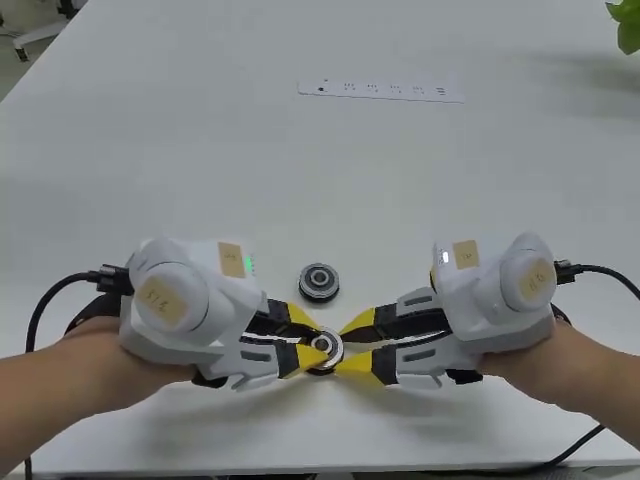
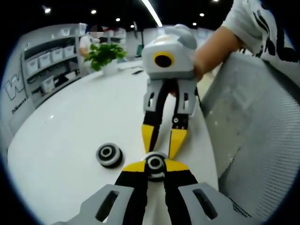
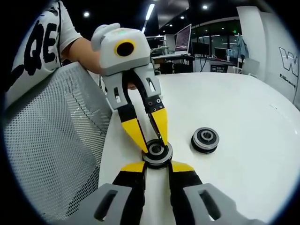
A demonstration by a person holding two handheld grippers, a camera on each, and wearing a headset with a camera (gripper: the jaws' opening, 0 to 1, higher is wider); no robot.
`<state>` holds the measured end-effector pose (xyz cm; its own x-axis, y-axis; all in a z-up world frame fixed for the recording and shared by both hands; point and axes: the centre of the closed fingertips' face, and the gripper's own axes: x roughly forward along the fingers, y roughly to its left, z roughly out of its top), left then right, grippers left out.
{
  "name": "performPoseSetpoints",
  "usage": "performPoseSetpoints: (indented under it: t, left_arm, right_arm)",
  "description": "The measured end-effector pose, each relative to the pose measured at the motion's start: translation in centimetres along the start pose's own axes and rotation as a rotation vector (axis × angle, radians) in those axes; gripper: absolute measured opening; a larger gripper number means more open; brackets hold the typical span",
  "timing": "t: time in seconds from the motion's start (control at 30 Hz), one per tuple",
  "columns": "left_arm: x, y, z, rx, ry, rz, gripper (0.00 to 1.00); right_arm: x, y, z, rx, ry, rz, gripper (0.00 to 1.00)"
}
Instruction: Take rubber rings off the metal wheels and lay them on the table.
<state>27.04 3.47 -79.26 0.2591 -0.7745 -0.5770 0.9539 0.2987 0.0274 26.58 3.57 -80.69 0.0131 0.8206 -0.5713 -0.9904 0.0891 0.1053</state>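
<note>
A metal wheel with a black rubber ring (image 1: 322, 347) sits near the table's front edge, between both grippers. My left gripper (image 1: 308, 350) comes at it from the left and my right gripper (image 1: 342, 352) from the right, yellow tips meeting on it. In the left gripper view the wheel (image 2: 155, 162) is clamped between my left gripper's (image 2: 155, 166) tips, with the right gripper (image 2: 161, 149) closed on its far side. In the right gripper view the wheel (image 3: 157, 152) lies between my right gripper's (image 3: 158, 167) tips. A second ringed wheel (image 1: 319, 282) lies flat just beyond.
A white power strip (image 1: 380, 90) lies far back on the white table (image 1: 150, 150). A green plant (image 1: 628, 25) stands at the far right corner. The second wheel (image 2: 109, 154) (image 3: 205, 139) is close beside the grippers. A mesh chair back (image 3: 56, 140) stands by the table's near edge.
</note>
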Motion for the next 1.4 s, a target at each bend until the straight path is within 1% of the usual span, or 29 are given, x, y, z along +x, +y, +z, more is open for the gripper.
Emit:
performPoseSetpoints:
  t: [0.23,0.33,0.37,0.4,0.43,0.47,0.6,0.8,0.9,1.2,1.4]
  left_arm:
    - [0.01,0.01,0.0,-0.002,0.0,0.001,0.12]
    - [0.01,0.02,-0.01,-0.001,0.001,0.0,0.12]
    - [0.01,0.03,-0.01,-0.001,0.001,0.0,0.12]
    - [0.0,0.01,-0.01,-0.002,0.0,-0.001,0.12]
    - [-0.01,0.0,-0.01,-0.002,0.0,-0.001,0.12]
    - [-0.02,-0.01,-0.01,-0.002,-0.001,0.0,0.12]
    - [-0.04,0.0,0.01,-0.002,0.0,0.0,0.12]
    - [-0.05,0.01,0.02,-0.002,-0.001,0.0,0.12]
    - [-0.05,0.02,0.03,-0.002,-0.002,0.0,0.12]
    - [-0.04,0.04,0.04,-0.002,-0.005,0.003,0.12]
    - [-0.02,0.03,0.04,-0.003,-0.004,0.005,0.12]
  right_arm:
    - [-0.03,-0.02,-0.03,0.002,0.001,0.0,0.14]
    - [-0.12,-0.05,-0.13,0.008,0.004,0.002,0.13]
    - [-0.18,-0.07,-0.27,0.013,0.009,0.001,0.11]
    - [-0.44,-0.88,-0.66,-0.009,0.033,-0.04,0.02]
    - [-0.37,-0.38,-0.27,0.014,0.008,-0.004,0.0]
    - [-0.39,-0.5,-0.23,0.042,0.006,-0.002,0.0]
    - [-0.38,-0.38,-0.31,0.032,0.011,-0.006,0.0]
    - [-0.43,-0.41,-0.32,0.051,0.006,-0.01,0.0]
    - [-0.53,-0.42,-0.36,0.077,-0.004,-0.007,0.0]
    - [-0.48,-0.58,-0.44,0.112,-0.014,0.0,0.0]
    - [-0.47,-0.57,-0.48,0.124,-0.014,0.002,0.0]
